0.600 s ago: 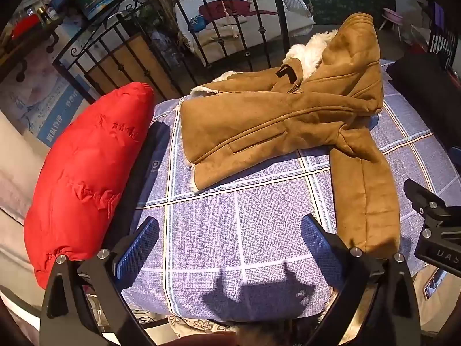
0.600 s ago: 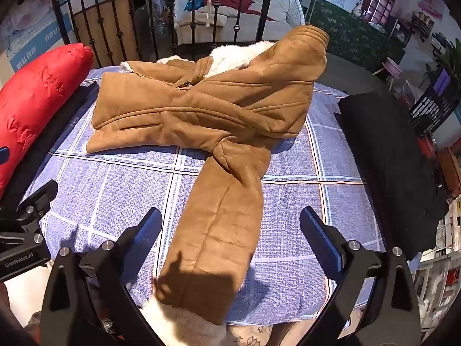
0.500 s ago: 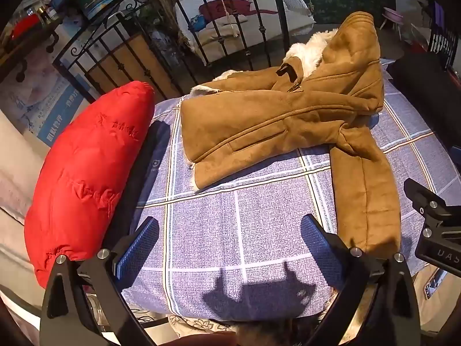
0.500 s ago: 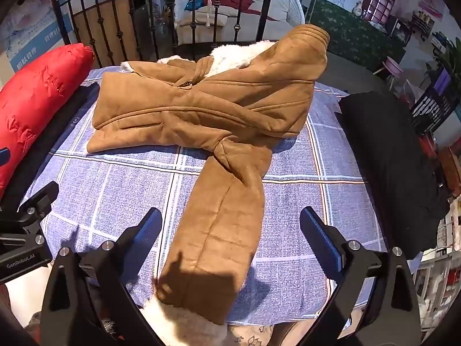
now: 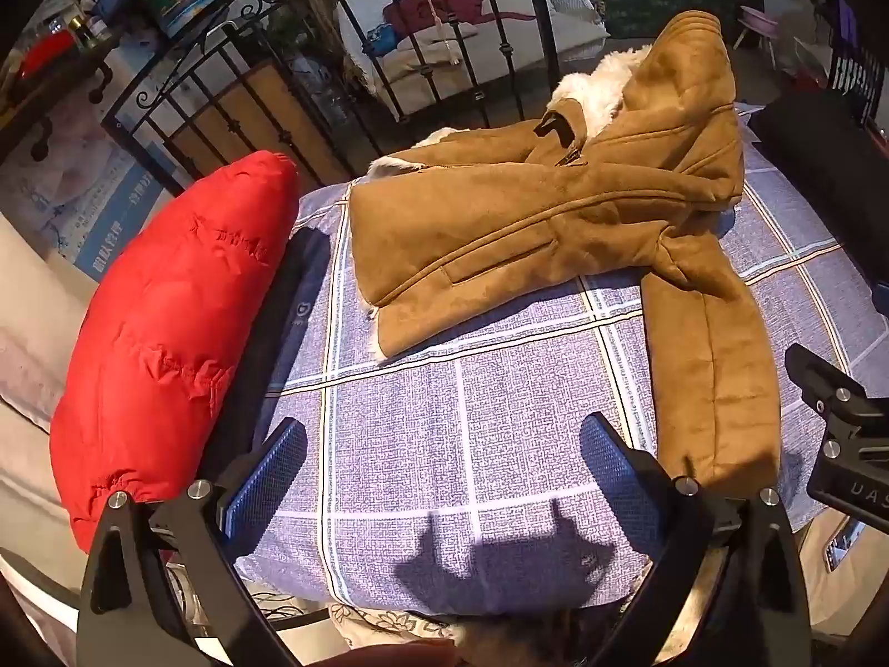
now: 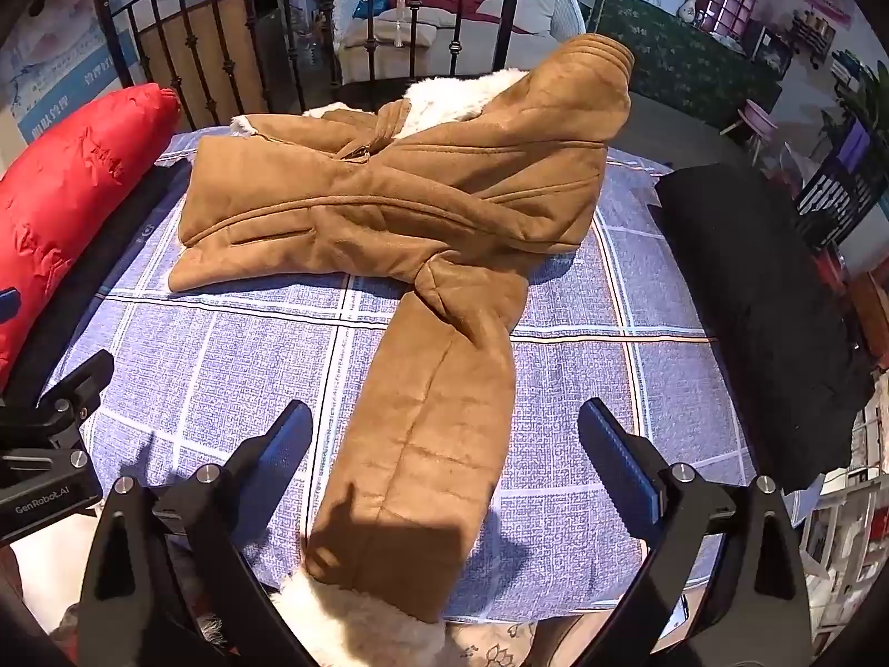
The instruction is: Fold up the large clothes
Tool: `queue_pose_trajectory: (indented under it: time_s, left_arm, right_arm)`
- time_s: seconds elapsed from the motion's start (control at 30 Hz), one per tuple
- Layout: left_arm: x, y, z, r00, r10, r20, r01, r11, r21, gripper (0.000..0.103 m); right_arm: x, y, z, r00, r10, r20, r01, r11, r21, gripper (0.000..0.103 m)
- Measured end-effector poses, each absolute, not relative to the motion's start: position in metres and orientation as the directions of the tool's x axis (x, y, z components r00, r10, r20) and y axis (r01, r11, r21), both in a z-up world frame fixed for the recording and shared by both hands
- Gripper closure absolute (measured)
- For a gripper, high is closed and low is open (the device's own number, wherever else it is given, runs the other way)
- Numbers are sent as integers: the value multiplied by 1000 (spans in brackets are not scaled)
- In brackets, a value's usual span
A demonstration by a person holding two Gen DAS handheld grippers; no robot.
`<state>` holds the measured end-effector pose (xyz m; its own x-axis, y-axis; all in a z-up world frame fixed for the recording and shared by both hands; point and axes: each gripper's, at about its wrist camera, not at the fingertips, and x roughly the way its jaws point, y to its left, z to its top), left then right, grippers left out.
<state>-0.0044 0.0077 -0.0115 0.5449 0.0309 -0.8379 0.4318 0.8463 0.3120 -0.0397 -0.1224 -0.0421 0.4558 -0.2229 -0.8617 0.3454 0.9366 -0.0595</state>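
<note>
Left wrist view: brown suede coat (image 5: 533, 233) lies partly folded across the far half of a blue-and-white checked cloth (image 5: 455, 433), white fleece lining showing at the collar. One sleeve (image 5: 717, 378) runs toward the camera along the right side of the cloth. Left gripper (image 5: 444, 478) hangs above bare cloth, jaws spread wide, nothing between them; its shadow falls on the near edge. A red puffy jacket (image 5: 161, 333) is bundled at the left edge of the cloth, apart from the coat.

Right wrist view: right gripper (image 6: 444, 461) is released too, jaws wide, tilted down over the sleeve (image 6: 428, 433). The sleeve end lies between the two fingers but the pads do not touch it. Its fleece cuff (image 6: 355, 628) hangs over the near edge. A black garment (image 6: 761, 305) sits at the right edge, apart from the coat. Black iron railing (image 6: 289, 39) stands behind.
</note>
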Motion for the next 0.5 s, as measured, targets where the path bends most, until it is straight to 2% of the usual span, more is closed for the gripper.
queue_pose_trajectory:
  time_s: [0.5]
  left_arm:
    - [-5,7,-15,542,41,-839,434,841,322,6]
  right_arm:
    - [-41,-126,-41,458,-219,-862,354,934,-50,8]
